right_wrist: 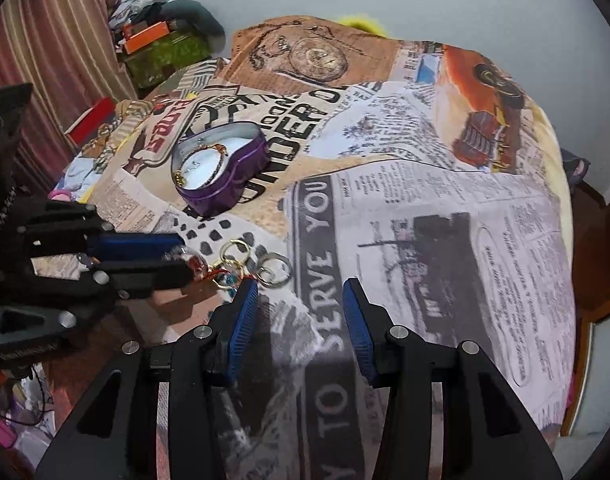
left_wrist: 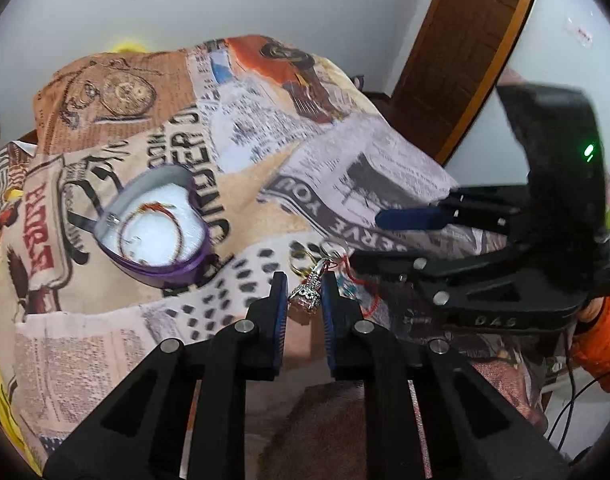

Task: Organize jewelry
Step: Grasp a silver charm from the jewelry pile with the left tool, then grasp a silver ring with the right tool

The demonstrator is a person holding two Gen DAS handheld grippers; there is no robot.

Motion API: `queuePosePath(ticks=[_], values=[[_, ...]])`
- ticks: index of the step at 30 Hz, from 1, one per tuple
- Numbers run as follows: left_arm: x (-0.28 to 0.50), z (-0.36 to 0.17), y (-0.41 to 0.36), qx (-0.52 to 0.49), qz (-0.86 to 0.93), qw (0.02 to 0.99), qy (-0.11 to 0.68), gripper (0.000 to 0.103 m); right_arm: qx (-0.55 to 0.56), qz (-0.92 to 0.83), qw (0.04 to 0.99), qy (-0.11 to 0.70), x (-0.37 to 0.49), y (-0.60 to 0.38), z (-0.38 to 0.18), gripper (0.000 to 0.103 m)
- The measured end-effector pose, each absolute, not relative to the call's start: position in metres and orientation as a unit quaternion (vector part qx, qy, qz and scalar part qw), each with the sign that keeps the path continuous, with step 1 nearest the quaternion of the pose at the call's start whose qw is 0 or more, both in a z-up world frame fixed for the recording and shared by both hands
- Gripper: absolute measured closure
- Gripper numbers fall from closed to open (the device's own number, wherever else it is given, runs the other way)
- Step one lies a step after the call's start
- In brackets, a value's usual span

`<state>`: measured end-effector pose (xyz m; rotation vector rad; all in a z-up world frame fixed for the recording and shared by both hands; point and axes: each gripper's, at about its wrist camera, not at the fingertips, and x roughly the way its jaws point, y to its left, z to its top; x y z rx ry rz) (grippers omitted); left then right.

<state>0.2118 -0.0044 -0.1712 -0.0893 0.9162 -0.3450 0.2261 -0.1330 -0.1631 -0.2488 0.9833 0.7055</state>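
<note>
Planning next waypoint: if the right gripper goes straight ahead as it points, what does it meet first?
Probably nothing but the newspaper-print cloth. The right gripper is open over its "SERVE YOU" print; the pile of gold and silver rings lies left of that line. Depth is unclear.

My newsprint-patterned cloth (right_wrist: pixel 425 208) read "SERVE YOU", "TO" and "UNDER"; my right gripper's (left_wrist: pixel 389 236) body showed embossed digits, roughly "046".

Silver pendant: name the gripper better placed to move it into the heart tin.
Left. The left gripper already has the silver pendant between its jaws, and the heart tin is nearby. The right gripper is open, empty.
</note>
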Motion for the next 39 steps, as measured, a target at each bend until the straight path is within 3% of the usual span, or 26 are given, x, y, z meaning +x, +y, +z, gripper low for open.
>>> queuePosePath(ticks=[6, 11, 39], values=[[0.214, -0.167, 0.011, -0.048, -0.145, 0.891, 0.427, 0.087, -0.132, 0.342, 0.808, 0.462, 0.229, -0.12, -0.169, 0.063], [0.215, -0.172, 0.018, -0.055, -0.139, 0.89, 0.43, 0.087, -0.134, 0.35, 0.805, 0.459, 0.23, -0.115, -0.172, 0.083], [0.176, -0.115, 0.028, -0.07, -0.139, 0.913, 0.376, 0.087, -0.089, 0.333, 0.845, 0.409, 0.204, -0.153, -0.127, 0.083]])
